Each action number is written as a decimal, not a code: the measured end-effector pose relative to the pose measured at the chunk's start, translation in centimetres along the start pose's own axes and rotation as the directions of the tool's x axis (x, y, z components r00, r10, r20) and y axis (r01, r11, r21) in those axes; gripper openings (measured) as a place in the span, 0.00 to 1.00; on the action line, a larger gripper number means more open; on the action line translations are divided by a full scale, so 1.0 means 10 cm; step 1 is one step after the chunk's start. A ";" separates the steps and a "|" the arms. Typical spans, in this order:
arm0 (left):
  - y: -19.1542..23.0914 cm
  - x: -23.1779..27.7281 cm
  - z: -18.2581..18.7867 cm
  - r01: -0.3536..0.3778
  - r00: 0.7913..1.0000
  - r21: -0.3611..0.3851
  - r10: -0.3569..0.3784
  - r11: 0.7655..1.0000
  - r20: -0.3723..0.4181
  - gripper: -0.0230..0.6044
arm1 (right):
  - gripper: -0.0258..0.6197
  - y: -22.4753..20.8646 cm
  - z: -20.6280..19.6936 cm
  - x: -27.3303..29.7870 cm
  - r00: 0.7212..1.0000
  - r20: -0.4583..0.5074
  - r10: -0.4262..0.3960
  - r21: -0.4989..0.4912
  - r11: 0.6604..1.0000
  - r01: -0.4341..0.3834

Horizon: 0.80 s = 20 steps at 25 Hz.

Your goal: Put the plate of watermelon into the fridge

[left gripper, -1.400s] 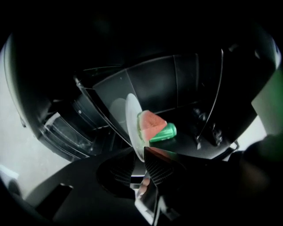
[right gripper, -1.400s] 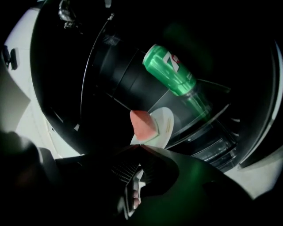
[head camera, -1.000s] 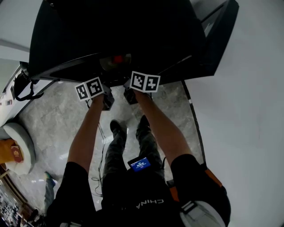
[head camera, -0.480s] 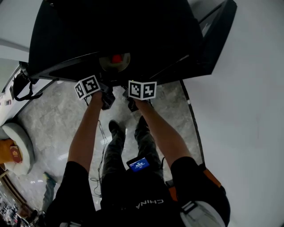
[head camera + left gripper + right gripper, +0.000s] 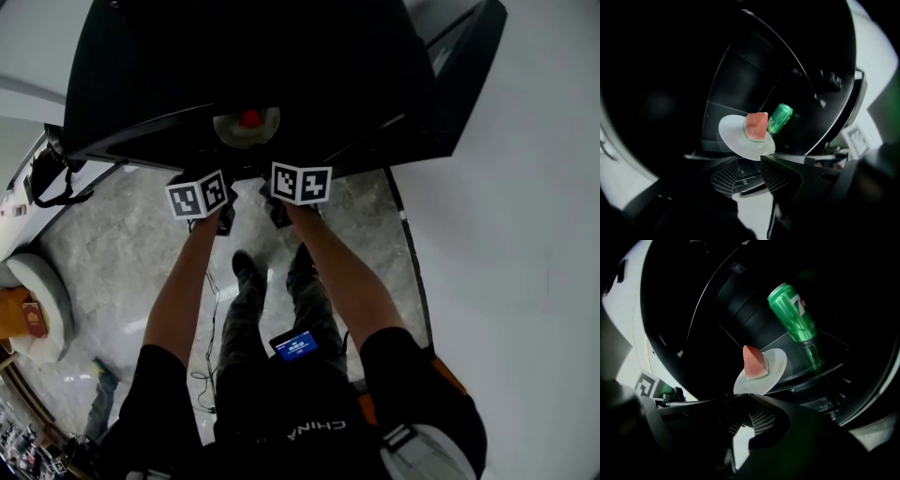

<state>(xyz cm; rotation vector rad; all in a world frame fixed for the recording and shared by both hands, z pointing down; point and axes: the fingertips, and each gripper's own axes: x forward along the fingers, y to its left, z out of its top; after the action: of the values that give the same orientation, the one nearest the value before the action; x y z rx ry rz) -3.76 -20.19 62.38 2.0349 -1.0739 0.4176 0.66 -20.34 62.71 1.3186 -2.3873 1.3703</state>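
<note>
A white plate [image 5: 230,132] with a red watermelon wedge [image 5: 249,118] rests on a glass shelf [image 5: 813,348] inside the dark fridge [image 5: 253,56]. In the left gripper view the plate [image 5: 733,138] and wedge [image 5: 756,125] lie just beyond my left gripper [image 5: 749,165]. Its jaws are opening, with nothing between them. My right gripper [image 5: 748,398] is shut, and its tips sit just under the near rim of the plate [image 5: 774,371]. Whether they touch it is hidden. A green can [image 5: 793,312] lies behind the plate.
The fridge door [image 5: 464,75] stands open at the right, next to a white wall [image 5: 525,234]. Below are the person's legs and shoes on a marble floor [image 5: 122,253]. A round white seat [image 5: 42,309] is at the far left.
The left gripper has drawn back a little from the plate, which now sits brighter on the shelf. The right gripper edged up towards the fridge, then held still.
</note>
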 end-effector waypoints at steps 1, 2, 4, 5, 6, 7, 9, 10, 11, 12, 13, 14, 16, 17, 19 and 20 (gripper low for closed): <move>0.02 0.01 0.01 -0.030 1.000 0.046 0.030 0.998 0.000 0.28 | 0.06 0.00 0.01 0.01 1.000 -0.006 -0.003 -0.013 1.000 0.002; 0.04 0.02 0.02 -0.049 0.999 0.079 0.050 0.996 0.001 0.28 | 0.06 0.00 0.01 0.01 1.000 -0.012 -0.005 -0.024 1.000 0.005; 0.05 0.06 0.06 -0.068 0.998 0.107 0.068 0.992 0.001 0.28 | 0.06 0.00 0.03 0.03 1.000 -0.020 -0.010 -0.041 0.999 0.009; 0.05 0.08 0.08 -0.073 0.997 0.111 0.074 0.991 -0.002 0.27 | 0.06 0.00 0.04 0.04 1.000 -0.023 -0.012 -0.046 0.999 0.011; 0.06 0.10 0.09 -0.079 0.997 0.116 0.081 0.990 -0.007 0.27 | 0.06 0.00 0.06 0.05 1.000 -0.026 -0.013 -0.048 0.999 0.012; 0.08 0.11 0.10 -0.088 0.996 0.127 0.091 0.988 -0.014 0.26 | 0.06 0.00 0.07 0.06 0.999 -0.029 -0.014 -0.047 0.999 0.012; 0.11 0.10 0.12 -0.114 0.992 0.165 0.120 0.980 -0.026 0.21 | 0.06 0.00 0.10 0.09 0.999 -0.033 -0.017 -0.050 0.999 0.015; 0.11 0.09 0.14 -0.127 0.990 0.190 0.135 0.974 -0.028 0.18 | 0.06 -0.01 0.12 0.11 0.999 -0.035 -0.019 -0.054 0.998 0.018; 0.11 0.08 0.16 -0.137 0.989 0.210 0.146 0.968 -0.028 0.14 | 0.06 -0.01 0.14 0.12 0.999 -0.037 -0.022 -0.057 0.998 0.020; 0.10 0.06 0.18 -0.141 0.988 0.220 0.151 0.965 -0.029 0.12 | 0.06 -0.02 0.15 0.14 0.999 -0.038 -0.026 -0.059 0.998 0.024; 0.10 0.06 0.19 -0.140 0.988 0.219 0.151 0.966 -0.032 0.12 | 0.06 -0.02 0.17 0.16 0.999 -0.040 -0.030 -0.060 0.998 0.027; 0.10 0.06 0.19 -0.138 0.988 0.213 0.149 0.967 -0.037 0.12 | 0.06 -0.03 0.19 0.18 0.999 -0.042 -0.035 -0.061 0.998 0.032; 0.12 0.08 0.16 -0.129 0.989 0.200 0.142 0.971 -0.050 0.12 | 0.06 -0.03 0.23 0.22 0.998 -0.044 -0.044 -0.061 0.997 0.041; 0.13 0.10 0.13 -0.121 0.989 0.193 0.135 0.974 -0.059 0.12 | 0.06 -0.04 0.26 0.25 0.998 -0.047 -0.049 -0.059 0.997 0.047; 0.13 0.10 0.09 -0.105 0.990 0.181 0.119 0.978 -0.070 0.12 | 0.06 -0.04 0.30 0.28 0.997 -0.054 -0.060 -0.051 0.997 0.058; 0.12 0.08 0.10 -0.097 0.991 0.178 0.111 0.979 -0.070 0.12 | 0.06 -0.04 0.31 0.29 0.996 -0.059 -0.063 -0.045 0.997 0.061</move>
<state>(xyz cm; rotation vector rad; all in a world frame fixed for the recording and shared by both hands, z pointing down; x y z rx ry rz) -4.30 -21.80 62.85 2.1002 -1.1317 0.6621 0.11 -24.54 62.45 1.3100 -2.3036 1.3158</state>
